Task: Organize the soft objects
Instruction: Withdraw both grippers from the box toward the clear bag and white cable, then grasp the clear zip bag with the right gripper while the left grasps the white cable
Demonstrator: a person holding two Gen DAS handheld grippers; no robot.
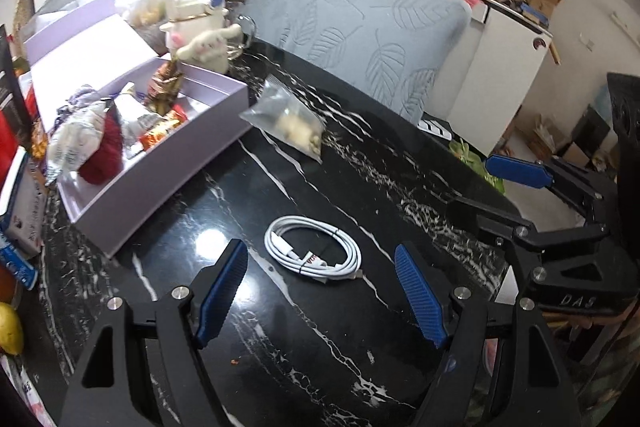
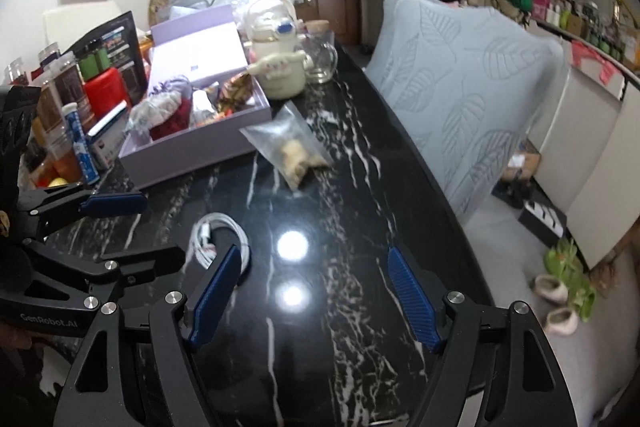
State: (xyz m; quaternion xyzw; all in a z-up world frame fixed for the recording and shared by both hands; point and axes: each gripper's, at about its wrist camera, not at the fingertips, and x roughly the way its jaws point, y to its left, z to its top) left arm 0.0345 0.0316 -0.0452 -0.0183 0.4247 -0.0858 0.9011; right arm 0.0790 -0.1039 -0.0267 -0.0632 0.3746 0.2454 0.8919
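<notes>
A coiled white cable lies on the black marble table. My left gripper hovers open just in front of it, the coil between and ahead of its blue fingers. My right gripper is open over bare table, with the cable by its left finger. Farther back lies a clear plastic bag with beige contents. Beside it a lavender box holds a red plush item and wrapped things. A cream plush toy stands behind the box.
A chair with a light blue leaf-pattern cover lines the table's right edge. A glass mug stands beside the plush toy. Bottles, tubes and boxes crowd the left side. Slippers lie on the floor at right.
</notes>
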